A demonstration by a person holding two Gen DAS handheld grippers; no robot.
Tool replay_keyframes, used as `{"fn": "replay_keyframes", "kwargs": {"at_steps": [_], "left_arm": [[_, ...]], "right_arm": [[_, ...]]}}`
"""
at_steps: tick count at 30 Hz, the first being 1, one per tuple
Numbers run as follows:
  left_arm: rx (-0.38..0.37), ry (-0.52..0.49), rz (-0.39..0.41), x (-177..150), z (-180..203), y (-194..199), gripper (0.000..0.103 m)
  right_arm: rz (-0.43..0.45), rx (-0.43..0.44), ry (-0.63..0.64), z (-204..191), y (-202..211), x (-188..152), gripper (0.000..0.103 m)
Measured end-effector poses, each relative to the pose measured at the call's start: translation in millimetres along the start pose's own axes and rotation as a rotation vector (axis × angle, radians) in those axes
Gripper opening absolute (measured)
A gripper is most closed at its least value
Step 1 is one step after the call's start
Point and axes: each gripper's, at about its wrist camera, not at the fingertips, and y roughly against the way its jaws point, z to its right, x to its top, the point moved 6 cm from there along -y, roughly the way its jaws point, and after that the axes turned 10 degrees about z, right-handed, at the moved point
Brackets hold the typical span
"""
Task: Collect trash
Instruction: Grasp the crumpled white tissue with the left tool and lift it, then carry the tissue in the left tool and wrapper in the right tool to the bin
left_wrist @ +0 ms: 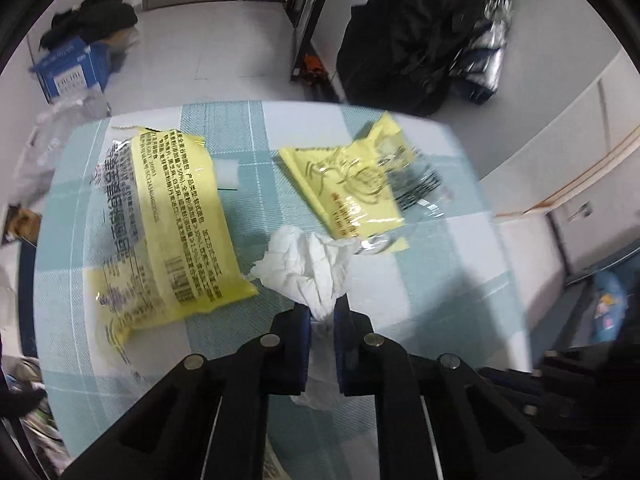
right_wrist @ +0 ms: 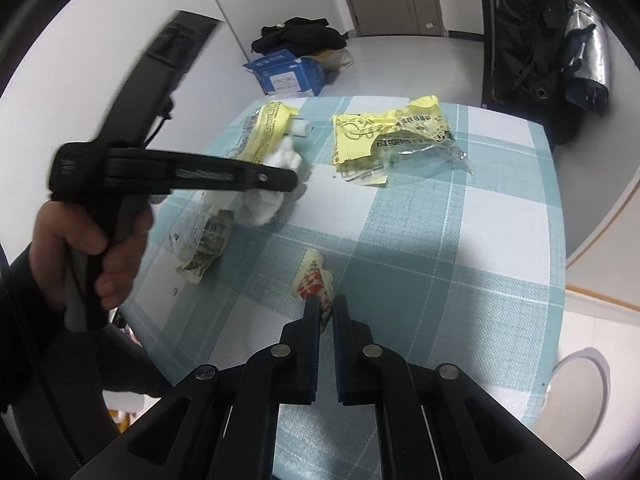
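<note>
Fingers of left gripper point(left_wrist: 321, 312) clenched on crumpled white tissue point(left_wrist: 308, 268), which bulges past the tips over the checked surface point(left_wrist: 440, 300), between two yellow wrappers. Fingers of right gripper point(right_wrist: 326, 308) clamped on small red-and-white checked wrapper point(right_wrist: 314, 282), protruding forward from tips.

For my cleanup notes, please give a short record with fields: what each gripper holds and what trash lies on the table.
left gripper: shut on tissue
right gripper: shut on small wrapper
table: checked cloth, teal and white
loose trash: long yellow bag, torn yellow bag
bin: a round white rim shows beside the table; cannot tell what it is
</note>
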Motion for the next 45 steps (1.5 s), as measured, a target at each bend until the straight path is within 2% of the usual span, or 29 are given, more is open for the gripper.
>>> {"fn": "replay_keyframes", "kwargs": {"at_steps": [5,12,13,14,16,19,24,25,26,32,35,40,45], "left_arm": [[-0.081,0.066,0.034,-2,-1,24,0.006],[-0.136,0.098,0.096,4,0,47,0.006],[-0.143,0.100,0.105,5,0,52,0.006],[-0.146,0.100,0.112,6,-2,54,0.006],[-0.150,0.100,0.126,5,-3,62,0.006],[-0.152,0.098,0.146,6,-3,68,0.006],[-0.125,0.057,0.174,4,-1,79,0.006],[-0.119,0.046,0.178,4,0,81,0.006],[-0.120,0.039,0.186,4,1,84,0.006],[-0.069,-0.006,0.235,7,5,101,0.006],[-0.056,-0.026,0.283,9,11,112,0.006],[-0.095,-0.065,0.372,14,32,132,0.006],[-0.094,-0.090,0.410,18,48,145,0.006]], "right_arm": [[-0.005,-0.011,-0.005,-3,0,-2,0.006],[-0.005,-0.017,0.027,-14,-6,-4,0.012],[-0.003,-0.020,0.031,-16,-7,-4,0.015],[0.001,-0.024,0.037,-17,-8,-3,0.025],[0.003,-0.024,0.055,-22,-12,-4,0.034],[-0.001,-0.032,0.079,-27,-17,-4,0.038],[-0.038,-0.067,0.112,-34,-34,-9,0.038],[-0.050,-0.076,0.116,-34,-37,-11,0.033],[-0.054,-0.081,0.117,-34,-40,-12,0.020],[-0.049,-0.092,0.082,-32,-41,-11,0.018],[-0.009,-0.084,0.073,-33,-28,-7,0.018],[0.069,-0.075,0.004,-23,2,2,0.018],[0.157,-0.090,-0.037,-13,36,17,0.018]]}}
